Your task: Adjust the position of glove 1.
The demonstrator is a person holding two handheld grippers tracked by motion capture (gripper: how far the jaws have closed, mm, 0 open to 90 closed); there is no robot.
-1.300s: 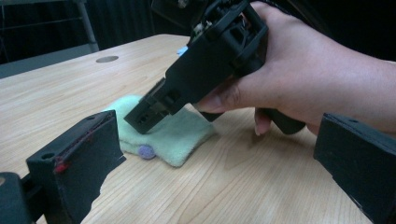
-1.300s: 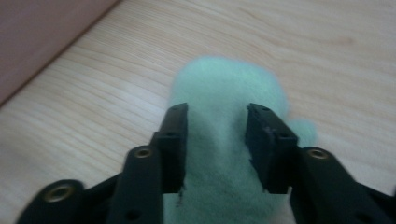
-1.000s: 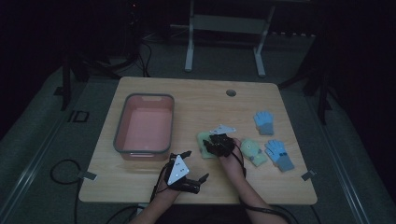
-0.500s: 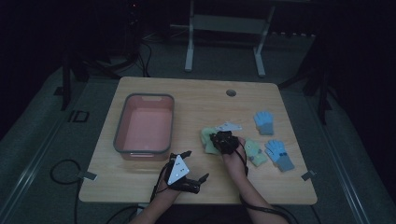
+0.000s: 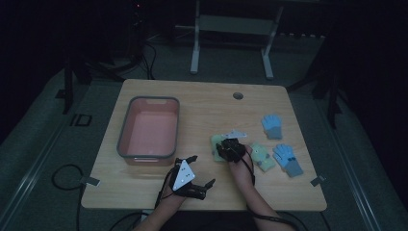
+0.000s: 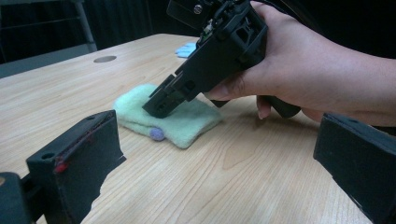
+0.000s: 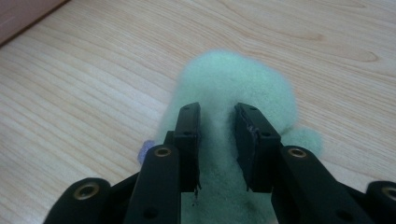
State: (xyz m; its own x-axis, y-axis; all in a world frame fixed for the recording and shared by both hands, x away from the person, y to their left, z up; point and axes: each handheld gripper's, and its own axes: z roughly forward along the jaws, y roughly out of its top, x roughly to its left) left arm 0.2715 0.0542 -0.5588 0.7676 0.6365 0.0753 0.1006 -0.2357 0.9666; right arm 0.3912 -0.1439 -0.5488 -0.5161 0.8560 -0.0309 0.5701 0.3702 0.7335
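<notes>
Right gripper (image 7: pixel 217 140) tilted down, fingers just reopening astride green mitten (image 7: pixel 233 79), left gripper (image 5: pixel 195 171) level, fingers apart

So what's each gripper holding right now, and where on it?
The right gripper has its jaws down on the green glove with fabric between them; whether they pinch it cannot be told. The left gripper holds nothing.

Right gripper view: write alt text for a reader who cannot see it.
The right gripper points down at a fuzzy pale green glove on a light wooden table, its two black jaws a narrow gap apart with the green fabric between them. A small purple patch shows at the glove's left edge, and the corner of a pink bin sits top left.
</notes>
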